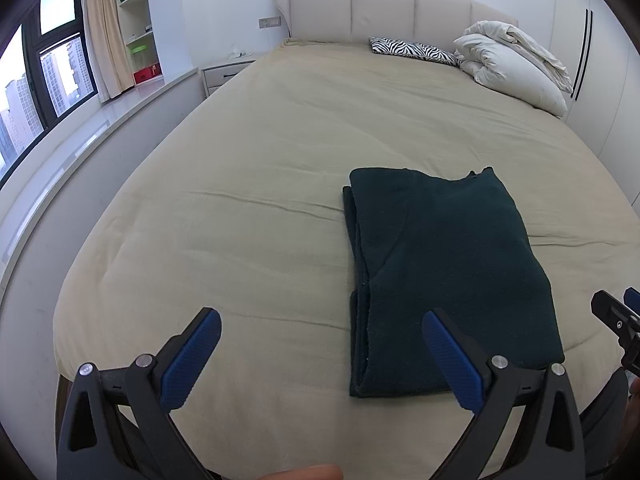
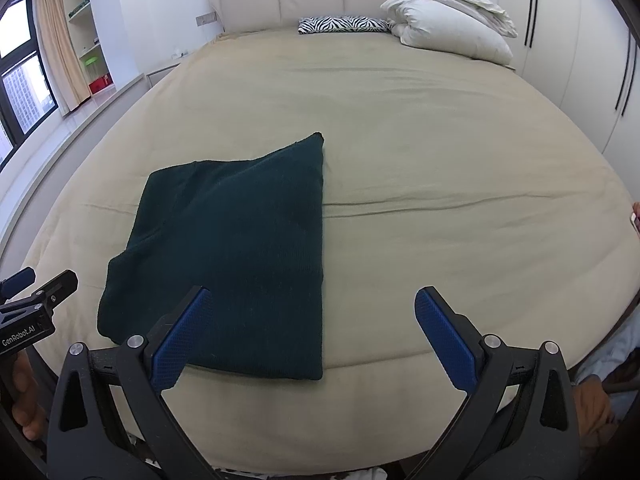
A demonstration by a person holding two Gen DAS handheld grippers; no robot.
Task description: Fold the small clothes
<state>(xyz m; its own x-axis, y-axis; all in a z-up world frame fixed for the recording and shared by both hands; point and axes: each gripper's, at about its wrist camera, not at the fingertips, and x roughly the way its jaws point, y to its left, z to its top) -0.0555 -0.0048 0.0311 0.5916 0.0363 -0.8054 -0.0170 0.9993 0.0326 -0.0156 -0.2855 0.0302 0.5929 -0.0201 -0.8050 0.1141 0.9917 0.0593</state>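
A dark green knitted garment point(image 1: 444, 276) lies folded into a long rectangle on the beige bed point(image 1: 248, 168), near its front edge. It also shows in the right wrist view point(image 2: 236, 256). My left gripper point(image 1: 320, 332) is open and empty, held above the bed just left of the garment's near end. My right gripper point(image 2: 312, 308) is open and empty, held above the garment's near right corner. The right gripper's tip point(image 1: 616, 316) shows at the right edge of the left wrist view. The left gripper point(image 2: 28, 296) shows at the left edge of the right wrist view.
A zebra-print pillow point(image 1: 414, 51) and a bundled white duvet point(image 1: 516, 64) lie at the headboard. A nightstand point(image 1: 224, 74), a window sill and shelves stand to the left. White wardrobe doors point(image 2: 580, 52) stand to the right of the bed point(image 2: 440, 152).
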